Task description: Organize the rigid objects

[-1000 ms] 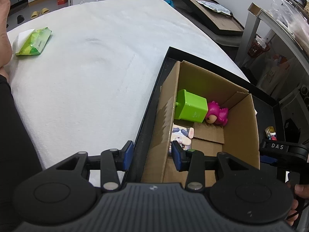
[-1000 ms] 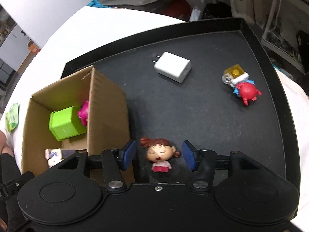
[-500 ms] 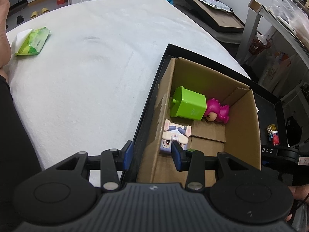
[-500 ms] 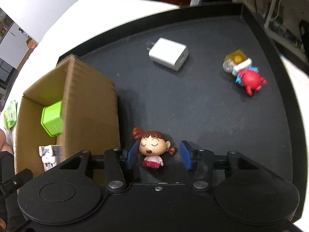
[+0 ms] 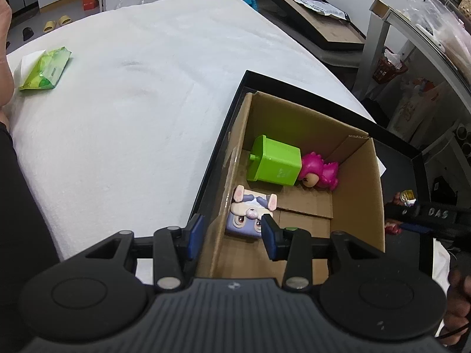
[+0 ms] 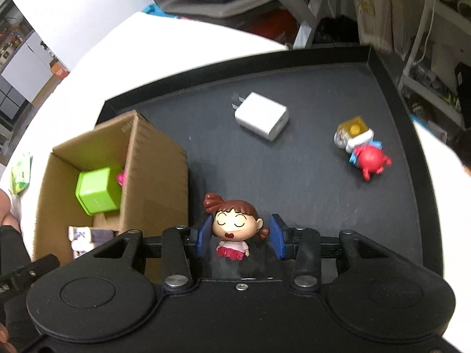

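A cardboard box (image 5: pixel 356 182) stands in the left part of a black tray (image 6: pixel 309 182). Inside it lie a green cube toy (image 5: pixel 275 163), a pink figure (image 5: pixel 321 172) and a purple bunny block (image 5: pixel 250 216). My left gripper (image 5: pixel 232 235) is open and empty, straddling the box's near-left wall. My right gripper (image 6: pixel 240 236) is open around a brown-haired girl figurine (image 6: pixel 234 229) standing on the tray beside the box (image 6: pixel 156 170); the pads sit close on both sides, whether touching I cannot tell. A white charger (image 6: pixel 262 116) and a red-and-yellow toy (image 6: pixel 362 147) lie farther on the tray.
The tray rests on a white bed cover (image 5: pixel 132 94). A green wipes pack (image 5: pixel 44 69) lies at the far left. Shelving (image 5: pixel 412 38) and a framed board (image 5: pixel 318 17) stand beyond the bed. The right gripper shows at the right edge of the left wrist view (image 5: pixel 424 214).
My right gripper has closed in around the girl figurine, its jaws narrower than before. My left gripper has shifted slightly over the box, bringing the bunny block more into view.
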`<state>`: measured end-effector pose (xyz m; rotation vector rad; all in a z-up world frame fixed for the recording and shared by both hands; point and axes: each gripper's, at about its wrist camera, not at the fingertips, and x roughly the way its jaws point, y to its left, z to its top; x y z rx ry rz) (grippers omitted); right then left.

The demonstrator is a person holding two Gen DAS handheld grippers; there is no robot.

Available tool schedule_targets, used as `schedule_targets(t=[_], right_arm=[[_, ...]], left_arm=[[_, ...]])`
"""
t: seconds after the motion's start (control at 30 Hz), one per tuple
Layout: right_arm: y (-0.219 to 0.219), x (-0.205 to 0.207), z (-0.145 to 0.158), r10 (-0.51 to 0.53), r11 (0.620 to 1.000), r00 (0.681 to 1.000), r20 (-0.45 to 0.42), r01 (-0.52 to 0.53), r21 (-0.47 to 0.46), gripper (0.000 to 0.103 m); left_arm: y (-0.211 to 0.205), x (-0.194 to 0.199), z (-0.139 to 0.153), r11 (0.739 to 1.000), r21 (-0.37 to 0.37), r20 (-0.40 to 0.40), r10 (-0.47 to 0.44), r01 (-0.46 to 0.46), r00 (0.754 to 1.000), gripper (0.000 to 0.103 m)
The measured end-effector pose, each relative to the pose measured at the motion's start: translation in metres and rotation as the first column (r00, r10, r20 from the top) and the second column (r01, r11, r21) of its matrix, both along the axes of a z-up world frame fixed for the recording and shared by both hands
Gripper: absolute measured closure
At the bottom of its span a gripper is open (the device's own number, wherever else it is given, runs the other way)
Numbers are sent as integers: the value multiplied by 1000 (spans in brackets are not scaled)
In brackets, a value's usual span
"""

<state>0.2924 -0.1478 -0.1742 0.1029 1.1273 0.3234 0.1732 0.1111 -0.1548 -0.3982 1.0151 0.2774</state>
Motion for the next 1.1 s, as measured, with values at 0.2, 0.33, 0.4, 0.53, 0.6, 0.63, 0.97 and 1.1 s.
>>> schedule_targets(t=[0.2,0.33,0.4,0.53,0.6,0.63,0.97,1.1], right_arm=[[4,2,28,17,1000,998,55,-18,19,62],[12,1,45,28,999,995,93,-31,29,62],[17,0,53,36,998,994,107,-41,38,62],[29,-5,71,65,996,988,137,-73,50,62],[35,-8,76,81,994,986,144,-90,58,62],[39,-9,78,93,993,985,145,-102,61,62],[76,-21,72,171,983,977,126,-178,46,62],[88,-24,63,187,981,976,109,-192,30,62]], left_arm=[[2,-2,1,1000,-6,5,0,0,1000,62],[7,-5,0,1000,-9,7,13,-13,1000,62],[9,-6,-1,1000,-13,10,18,-18,1000,62],[11,-9,-1,1000,-13,25,23,-22,999,62],[13,-10,-2,999,-25,32,25,-24,999,63],[14,-11,-4,999,-38,33,28,-27,999,65],[24,-16,-10,994,-104,42,37,-32,998,81],[27,-17,-12,991,-131,53,45,-38,998,86]])
